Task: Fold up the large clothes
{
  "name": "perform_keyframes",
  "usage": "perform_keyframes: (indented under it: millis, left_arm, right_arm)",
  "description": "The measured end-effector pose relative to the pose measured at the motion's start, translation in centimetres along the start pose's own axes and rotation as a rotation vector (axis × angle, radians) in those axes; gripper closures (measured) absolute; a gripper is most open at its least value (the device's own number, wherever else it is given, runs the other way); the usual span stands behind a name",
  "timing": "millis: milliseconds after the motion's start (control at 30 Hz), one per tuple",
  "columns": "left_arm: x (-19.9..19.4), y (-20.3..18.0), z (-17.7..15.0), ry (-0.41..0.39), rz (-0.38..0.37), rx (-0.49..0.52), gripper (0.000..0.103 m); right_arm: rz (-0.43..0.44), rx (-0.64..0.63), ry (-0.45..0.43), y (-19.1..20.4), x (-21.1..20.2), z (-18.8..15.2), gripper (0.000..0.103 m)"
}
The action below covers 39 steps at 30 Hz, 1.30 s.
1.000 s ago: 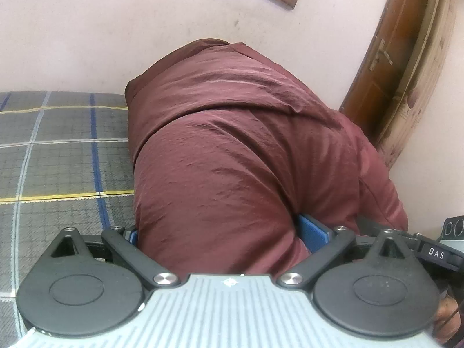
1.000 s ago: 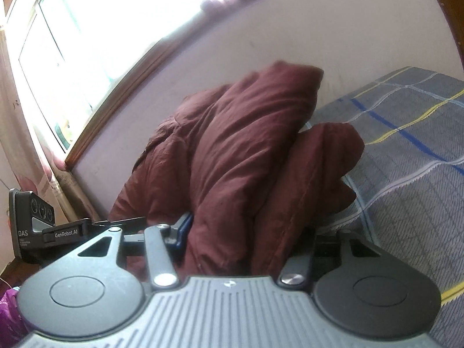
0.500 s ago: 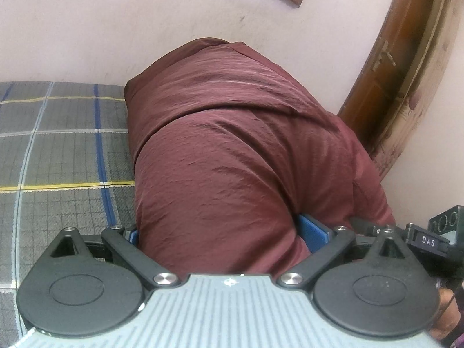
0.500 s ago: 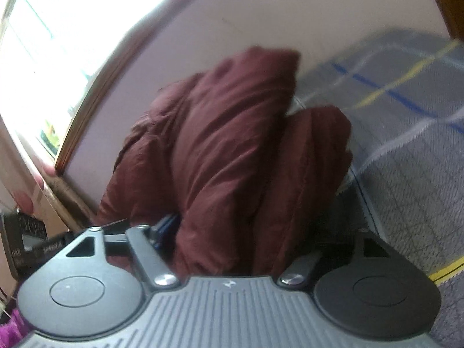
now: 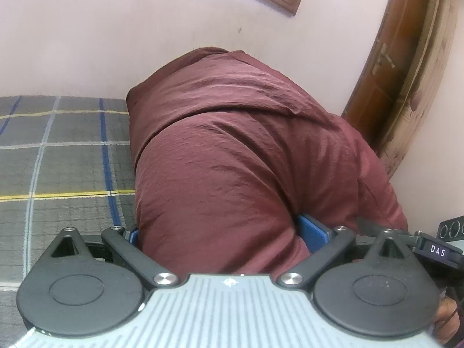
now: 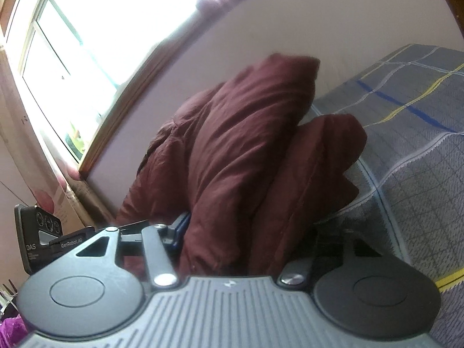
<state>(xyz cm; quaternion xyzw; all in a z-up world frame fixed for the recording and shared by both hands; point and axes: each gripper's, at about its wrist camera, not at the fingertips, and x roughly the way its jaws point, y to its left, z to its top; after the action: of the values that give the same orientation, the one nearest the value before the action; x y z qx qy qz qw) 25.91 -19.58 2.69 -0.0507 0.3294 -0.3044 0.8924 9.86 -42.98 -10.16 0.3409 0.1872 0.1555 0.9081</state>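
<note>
Our right gripper (image 6: 240, 232) has just closed again on the bunched maroon garment (image 6: 246, 150) after briefly loosening; our left gripper (image 5: 220, 232) clamps its fold, unchanged, so we've regripped for folding.

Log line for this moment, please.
left gripper: shut on maroon garment | right gripper: jaws just closing, garment bunched between | bed: plaid cover | fold: unfinished
</note>
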Motion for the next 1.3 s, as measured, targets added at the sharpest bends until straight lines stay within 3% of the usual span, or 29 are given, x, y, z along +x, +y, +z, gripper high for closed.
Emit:
perform_keyframes:
  millis: [400,1300]
  left_arm:
    - [-2.9,1.1,-0.3,-0.032,0.033,-0.008,0.005]
    - [-12.6,10.5,-0.4,-0.144,0.188,-0.144,0.006]
  right_arm:
    - [0.031,-0.036,0.011,1.6,1.0,-0.4,0.046]
    - [0.186,-0.174,0.118,10.2,7.4,-1.7,0.046]
